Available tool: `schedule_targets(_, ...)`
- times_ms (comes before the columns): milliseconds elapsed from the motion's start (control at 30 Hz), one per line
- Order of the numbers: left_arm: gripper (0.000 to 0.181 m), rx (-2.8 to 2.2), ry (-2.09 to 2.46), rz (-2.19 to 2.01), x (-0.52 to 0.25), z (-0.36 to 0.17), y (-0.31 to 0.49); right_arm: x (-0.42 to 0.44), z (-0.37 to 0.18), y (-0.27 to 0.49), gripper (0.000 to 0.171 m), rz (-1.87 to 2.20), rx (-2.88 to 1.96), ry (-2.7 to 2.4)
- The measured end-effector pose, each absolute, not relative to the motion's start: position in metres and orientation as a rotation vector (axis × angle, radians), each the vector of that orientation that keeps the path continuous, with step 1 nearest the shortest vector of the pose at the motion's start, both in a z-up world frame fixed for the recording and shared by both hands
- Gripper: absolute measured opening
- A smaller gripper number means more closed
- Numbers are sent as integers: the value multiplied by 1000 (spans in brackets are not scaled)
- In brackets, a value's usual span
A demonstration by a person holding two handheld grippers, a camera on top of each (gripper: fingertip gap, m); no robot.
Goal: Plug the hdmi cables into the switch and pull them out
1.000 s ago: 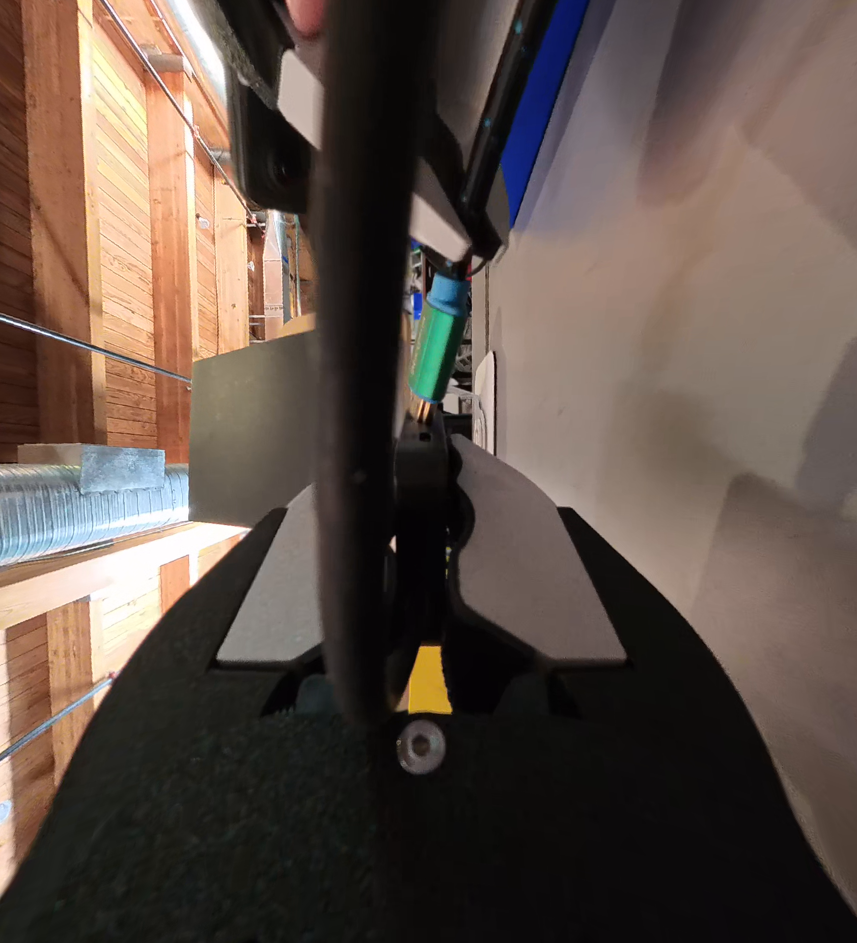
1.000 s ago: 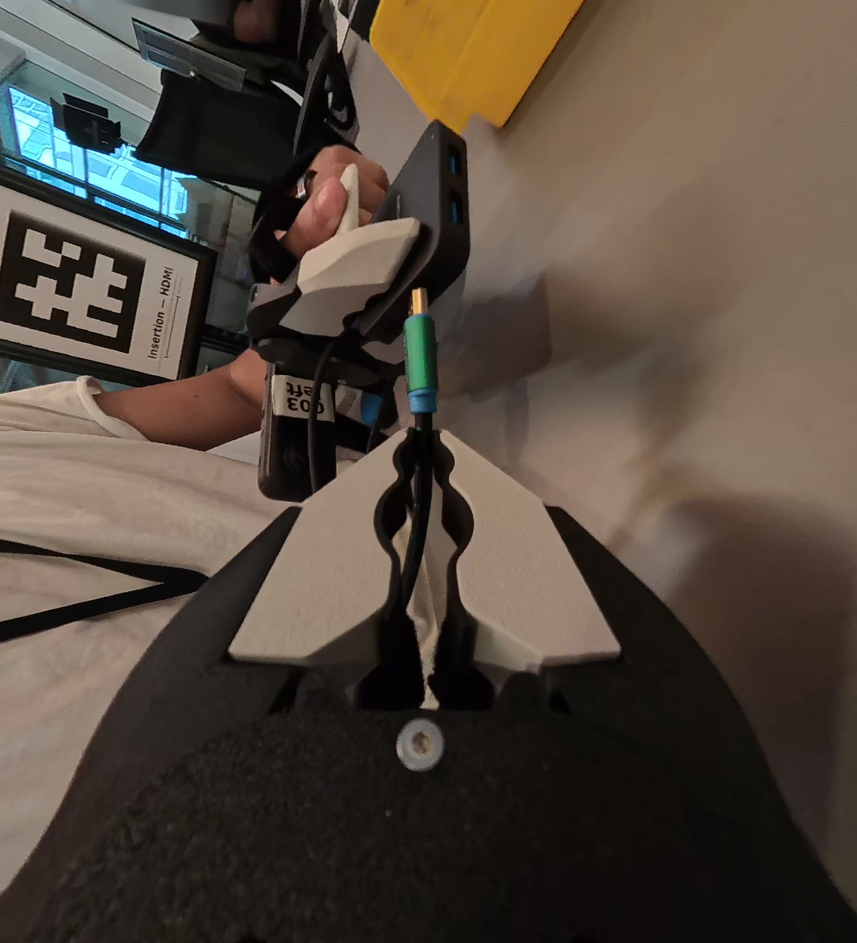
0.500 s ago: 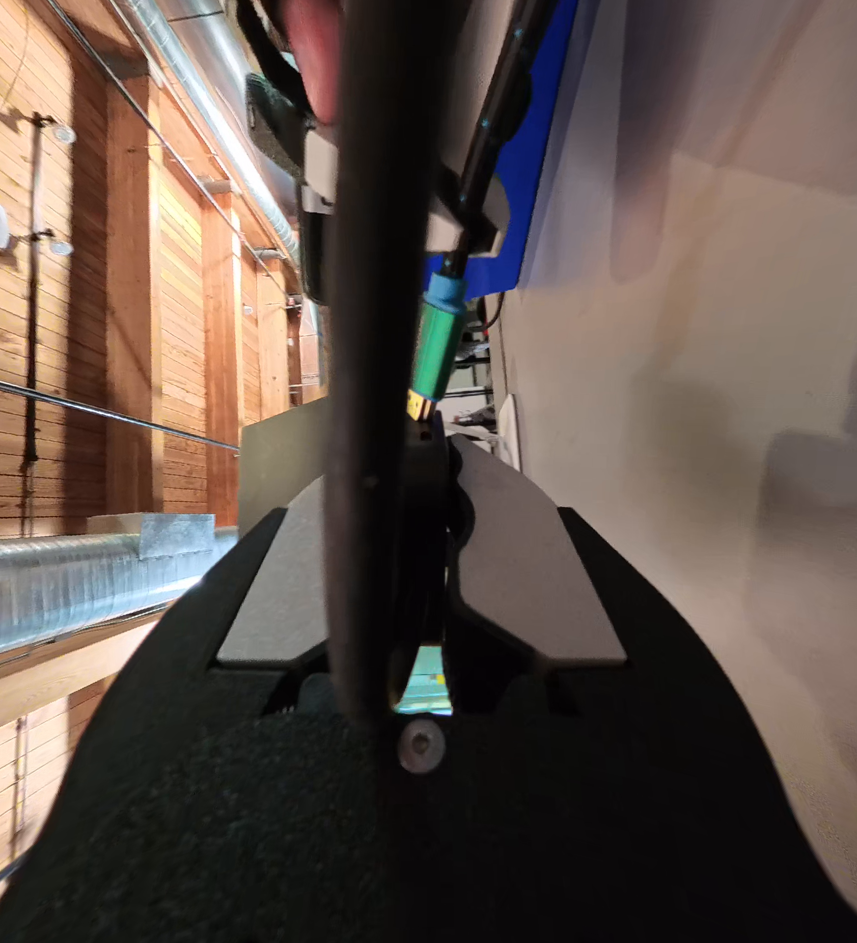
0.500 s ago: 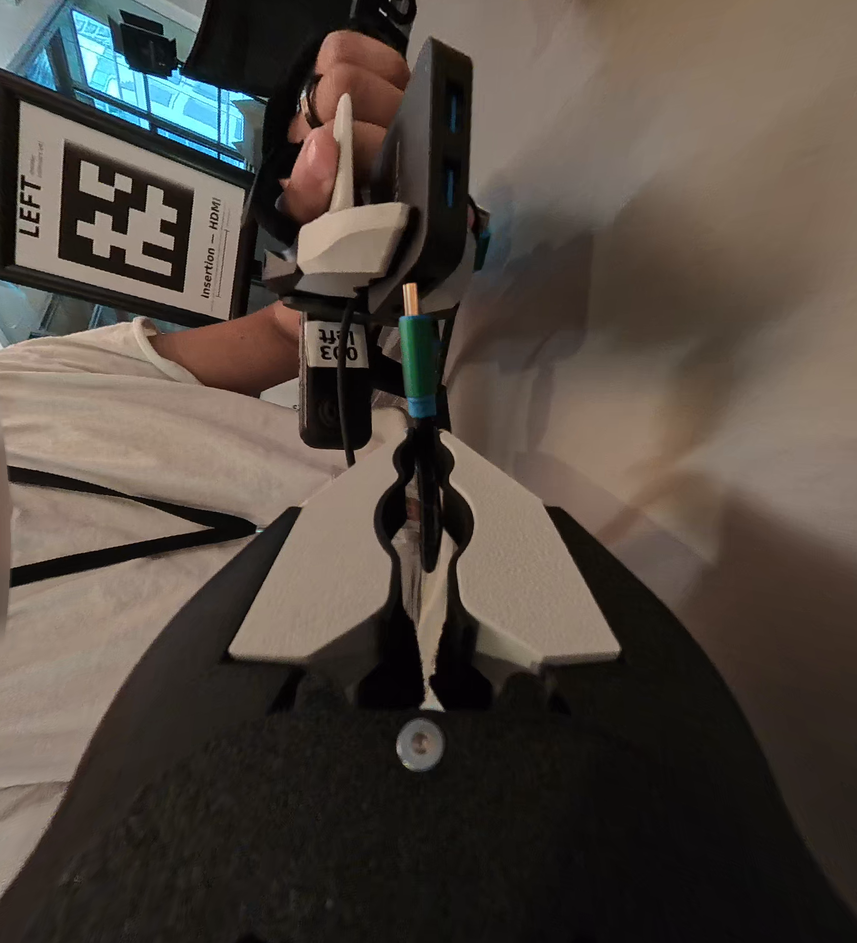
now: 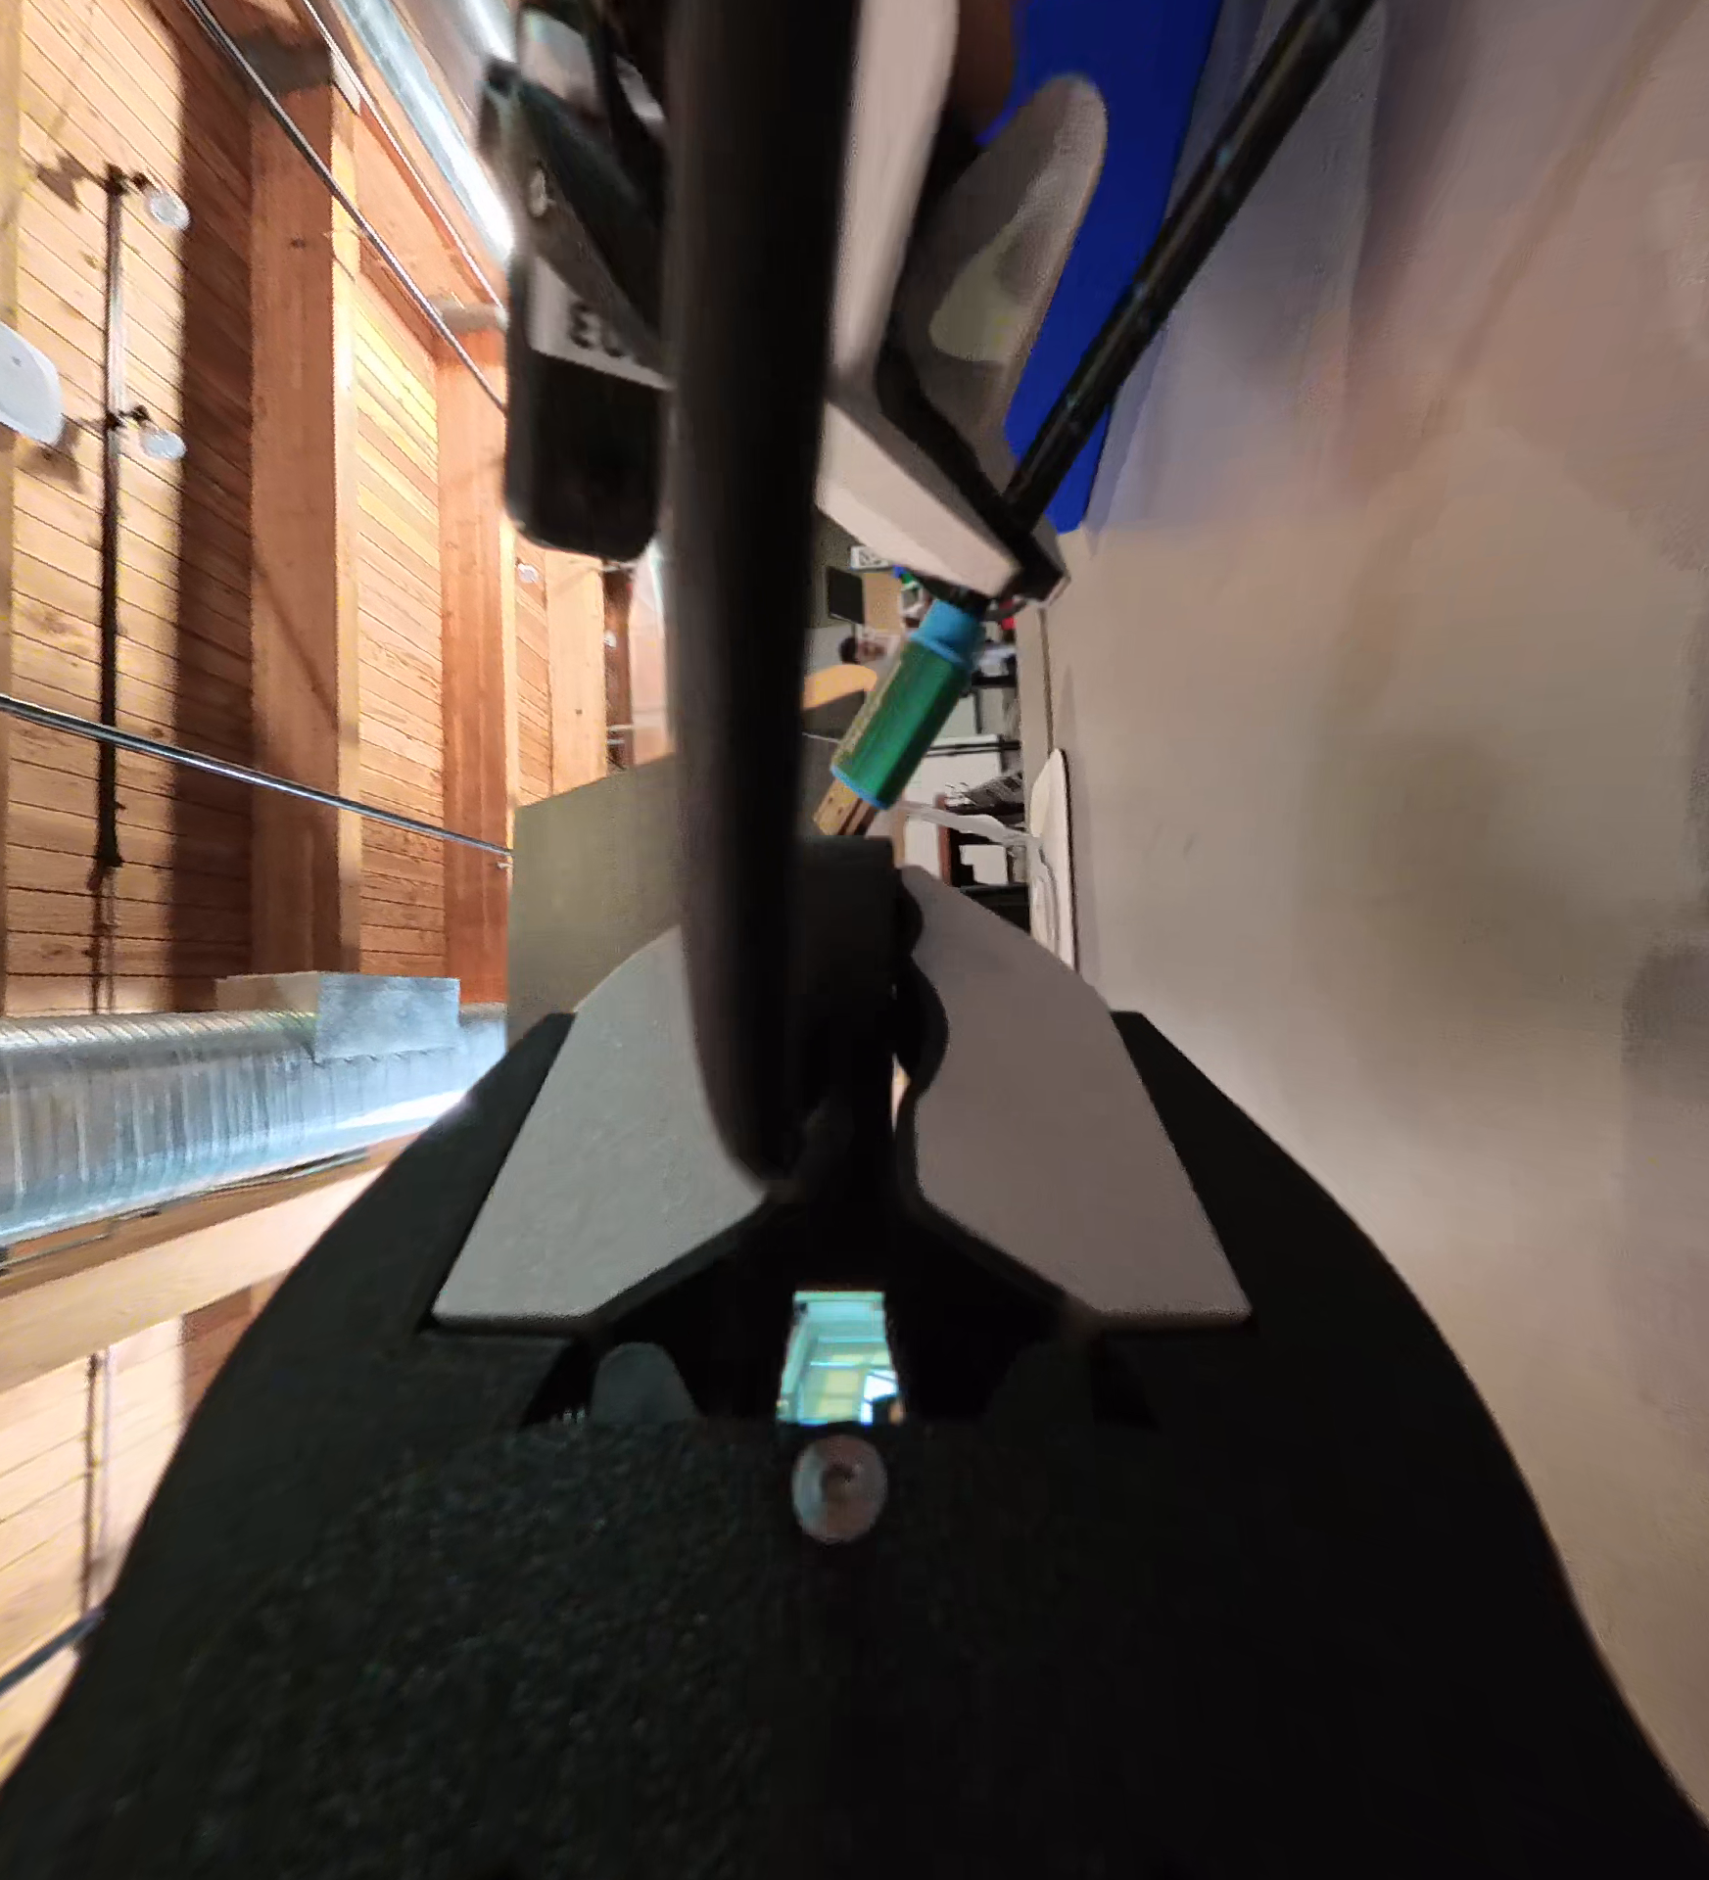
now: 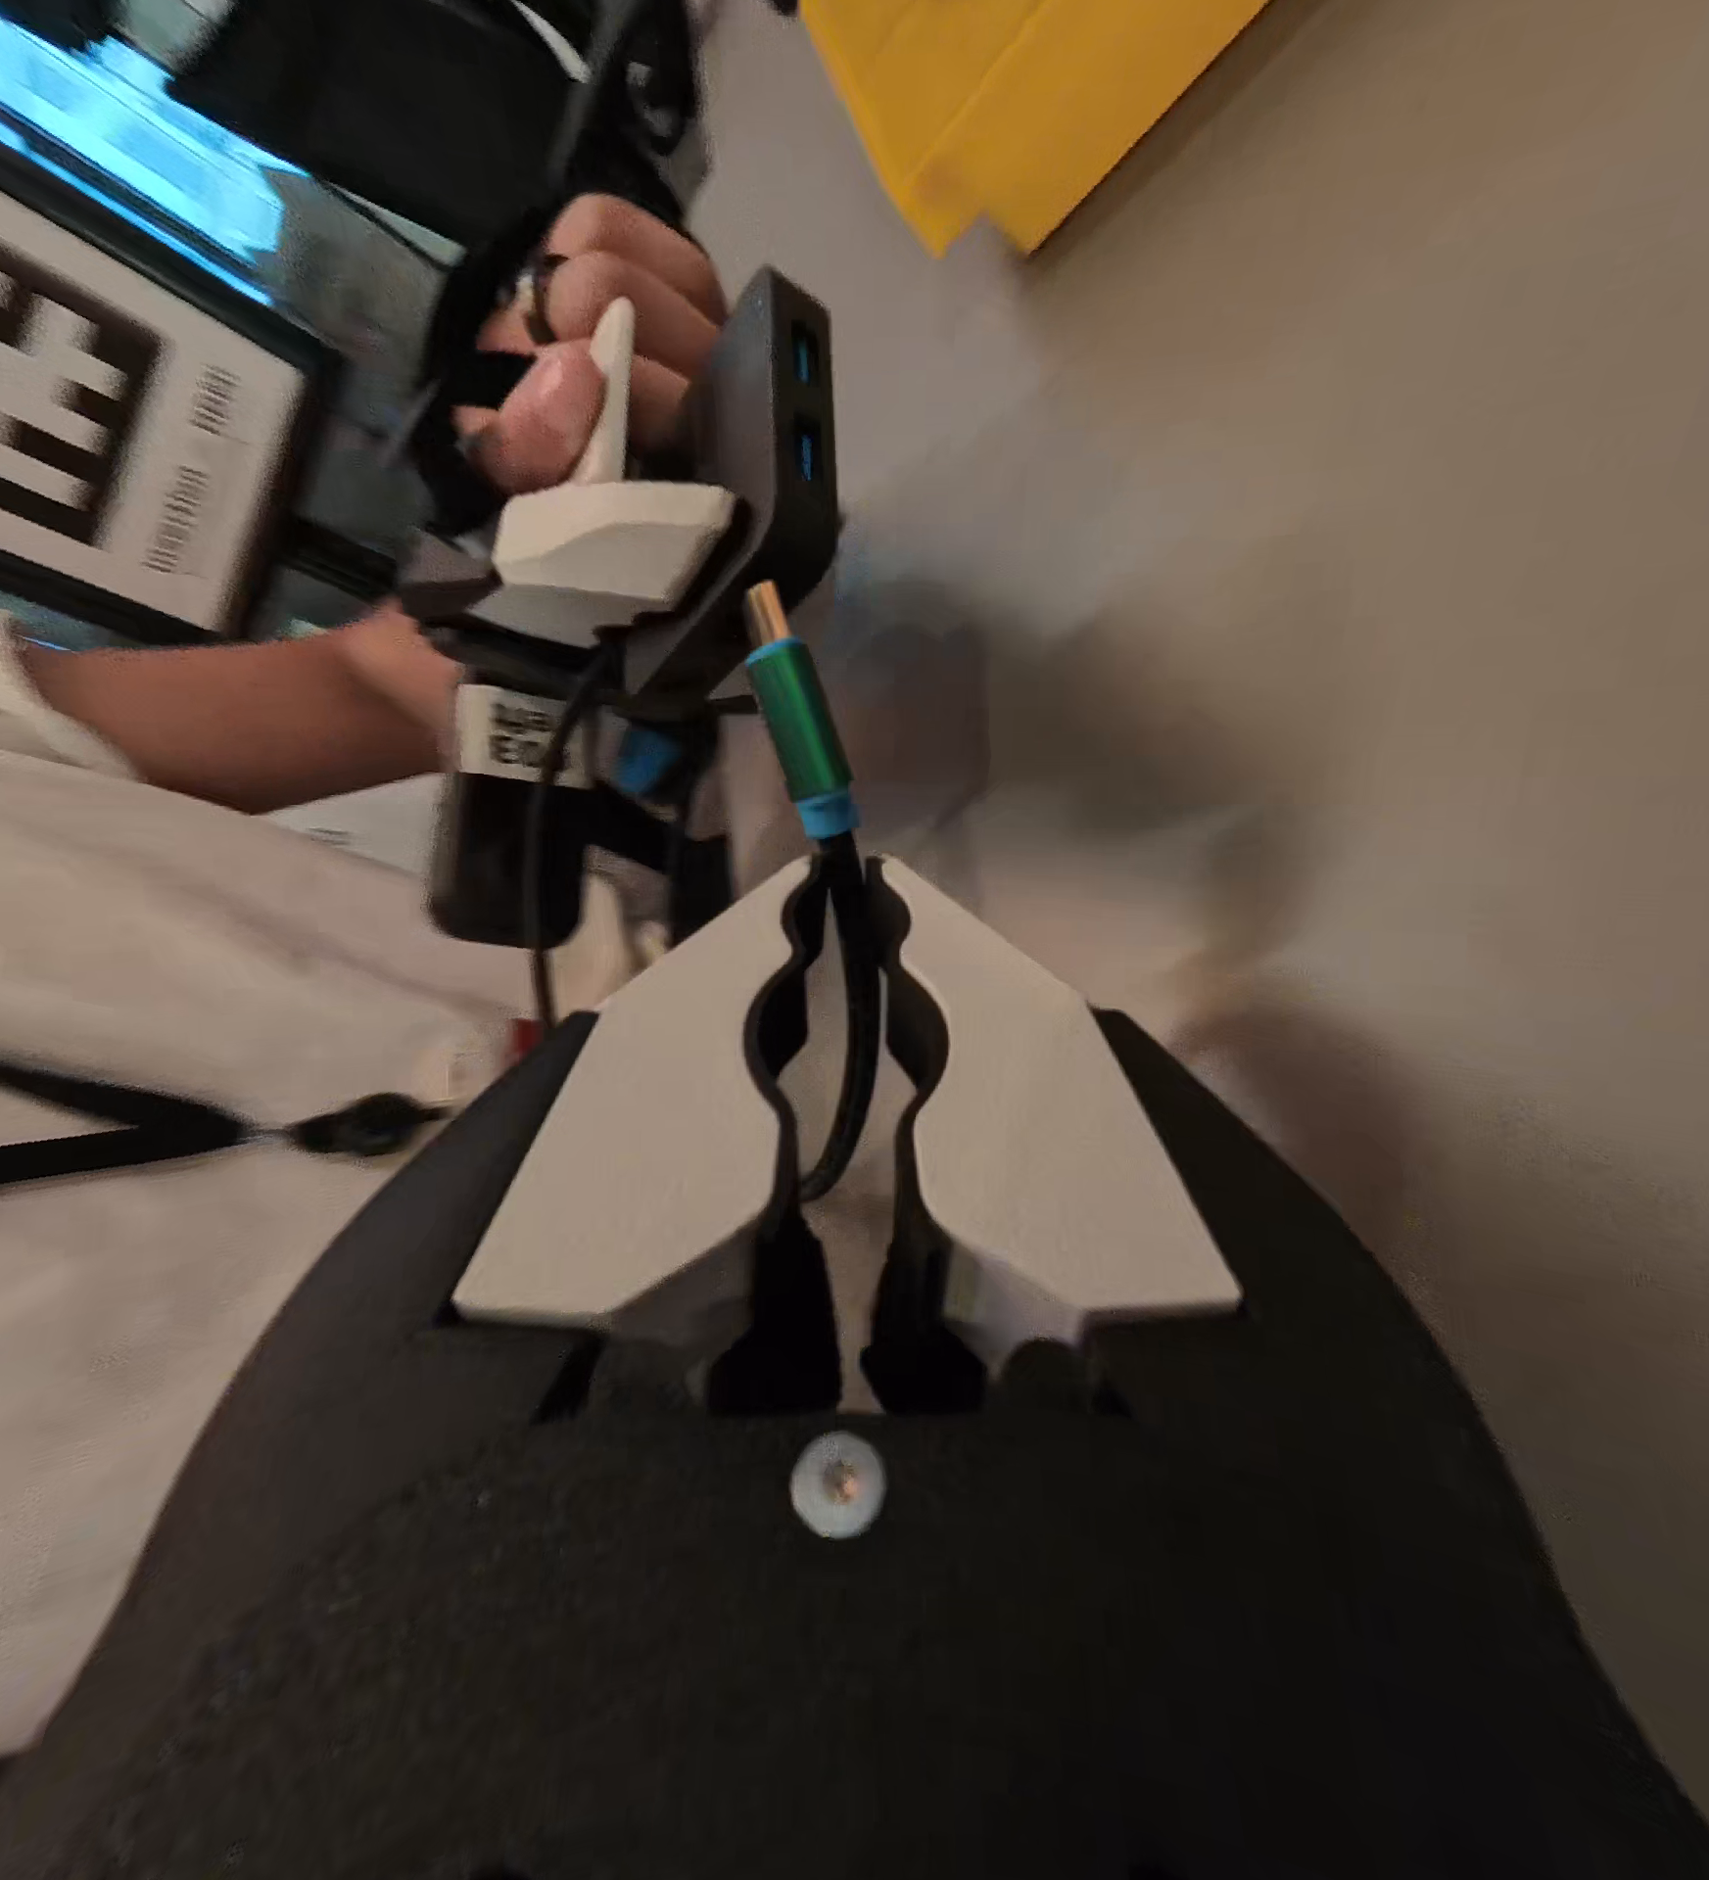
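Note:
My left gripper (image 5: 830,895) is shut on the black switch (image 5: 738,610), which shows edge-on as a dark slab. In the right wrist view the switch (image 6: 779,437) shows its blue ports, held by the left gripper (image 6: 626,549) and a hand. My right gripper (image 6: 845,865) is shut on the black cable (image 6: 855,1017) just behind the green HDMI plug (image 6: 799,722). The plug tilts left, and its gold tip (image 6: 767,610) sits close to the switch's lower end, outside it. The plug (image 5: 896,712) and the right gripper's fingers (image 5: 931,458) also show in the left wrist view.
The beige table (image 6: 1389,712) carries a yellow bin (image 6: 1033,112) at the far side. A blue object (image 5: 1115,254) lies behind the right gripper. A framed marker board (image 6: 66,427) and a person's white shirt (image 6: 117,1017) are on the left. There is about 6 cm between the tips of the two grippers.
The green plug has tilted from straight to leaning toward the switch. Both grippers have shifted, so the yellow bin is back in the right wrist view. Both grips are unchanged.

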State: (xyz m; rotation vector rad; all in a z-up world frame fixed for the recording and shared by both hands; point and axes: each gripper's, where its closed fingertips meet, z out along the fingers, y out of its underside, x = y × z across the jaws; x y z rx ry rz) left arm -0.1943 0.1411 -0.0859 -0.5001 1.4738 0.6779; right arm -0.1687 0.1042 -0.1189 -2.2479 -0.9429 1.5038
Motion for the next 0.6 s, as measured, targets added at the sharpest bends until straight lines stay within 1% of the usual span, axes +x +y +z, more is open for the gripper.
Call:
schedule_targets(233,14,-708,1565,636,-194,-120,163,-155,-139,153,7,614,-2042,-1184)
schedule_targets(333,14,-797,1589,566,-192,-134,167,-152,-145,166,9,368,-1912,-1217)
schedule_targets(433,14,-834,1605,536,-191,-140,168,-150,-149,169,9,212,-1767,-1260)
schedule_targets(500,14,-829,1610,547,-191,-142,170,-150,-154,164,6,179,-1718,-1349)
schedule_targets(600,14,-803,1589,579,-192,-139,173,-154,-157,151,5,453,-1909,-1346)
